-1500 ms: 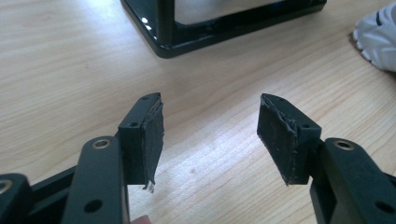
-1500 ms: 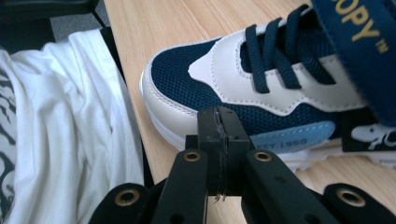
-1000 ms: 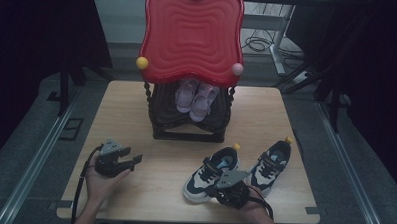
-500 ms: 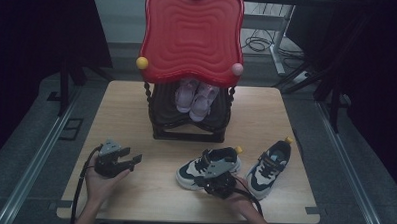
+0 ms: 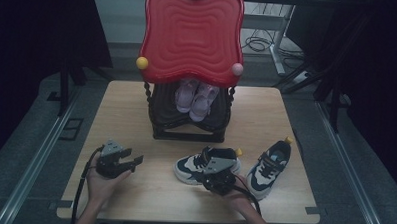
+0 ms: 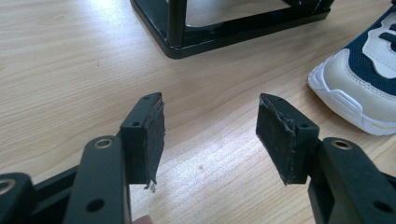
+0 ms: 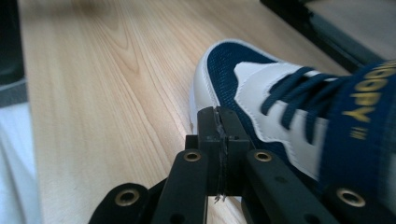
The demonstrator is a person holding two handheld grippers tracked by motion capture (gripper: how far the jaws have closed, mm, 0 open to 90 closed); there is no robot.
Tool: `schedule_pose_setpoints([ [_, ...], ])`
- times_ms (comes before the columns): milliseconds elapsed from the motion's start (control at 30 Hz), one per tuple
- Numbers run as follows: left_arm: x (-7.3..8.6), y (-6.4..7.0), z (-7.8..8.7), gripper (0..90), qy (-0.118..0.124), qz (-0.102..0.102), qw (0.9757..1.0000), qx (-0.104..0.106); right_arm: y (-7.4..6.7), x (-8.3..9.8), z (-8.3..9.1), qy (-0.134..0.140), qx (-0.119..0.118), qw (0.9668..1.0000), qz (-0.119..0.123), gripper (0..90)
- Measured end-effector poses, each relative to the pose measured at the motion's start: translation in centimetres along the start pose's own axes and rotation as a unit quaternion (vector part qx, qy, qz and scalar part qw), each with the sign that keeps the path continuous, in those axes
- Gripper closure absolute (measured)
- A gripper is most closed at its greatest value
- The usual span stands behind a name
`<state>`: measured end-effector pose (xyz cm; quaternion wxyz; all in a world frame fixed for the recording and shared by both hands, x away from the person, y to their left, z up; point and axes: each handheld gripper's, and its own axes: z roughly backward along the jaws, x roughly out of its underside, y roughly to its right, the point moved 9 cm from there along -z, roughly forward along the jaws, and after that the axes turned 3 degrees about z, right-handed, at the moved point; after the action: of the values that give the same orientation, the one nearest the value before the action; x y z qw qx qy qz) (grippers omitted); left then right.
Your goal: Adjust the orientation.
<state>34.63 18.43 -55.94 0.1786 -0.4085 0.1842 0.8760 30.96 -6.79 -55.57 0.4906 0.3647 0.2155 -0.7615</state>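
Right gripper view: sneaker point(image 7: 261, 98) just beside closed right claw point(image 7: 218, 140)

The high view looks forward and down from above the person's side of the desk point(image 5: 136, 105), far enough off to take in its whole top and the floor around it.

The left gripper view sits low and close over the wood, looking along the left hand-held gripper point(image 6: 210, 128) toward the black base of the stand point(image 6: 219, 32) and the toe of the near sneaker point(image 6: 359, 88).

The right gripper view is closer still, almost at desk level, looking along the right hand-held gripper point(image 7: 218, 123) beside that same sneaker point(image 7: 261, 93).

All three views share this sneaker point(image 5: 204, 165) and the wood around it.
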Motion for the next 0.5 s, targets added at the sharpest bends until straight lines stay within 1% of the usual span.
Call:
schedule_pose_setpoints([
  [33, 0.0, 0.0, -0.1, 42.5, -0.001, 0.0, 1.0, 0.001, 0.1, -0.1, 0.3, 0.005, -0.001, 1.0, 0.0, 88.3],
  [100, 0.1, 0.1, -0.2, 42.5, -0.003, 0.0, 1.0, 0.001, 0.4, -0.1, 1.2, 0.015, -0.001, 0.9999, -0.007, 88.2],
  [233, 0.1, 0.3, -0.2, 42.4, -0.004, -0.003, 1.0, 0.002, 1.3, 0.1, 3.0, 0.03, 0.008, 0.9993, -0.022, 88.3],
  [333, 0.1, 0.3, -0.2, 42.5, -0.004, -0.002, 1.0, 0.002, 2.1, 0.2, 4.7, 0.045, 0.013, 0.9984, -0.033, 88.2],
  [367, 0.1, 0.3, -0.2, 42.4, -0.004, -0.002, 1.0, 0.003, 2.3, 0.2, 5.1, 0.047, 0.017, 0.9982, -0.033, 88.2],
  [500, 0.1, 0.3, -0.3, 42.4, -0.006, -0.004, 1.0, 0.003, 3.9, 0.2, 7.1, 0.065, 0.036, 0.9959, -0.052, 88.3],
])
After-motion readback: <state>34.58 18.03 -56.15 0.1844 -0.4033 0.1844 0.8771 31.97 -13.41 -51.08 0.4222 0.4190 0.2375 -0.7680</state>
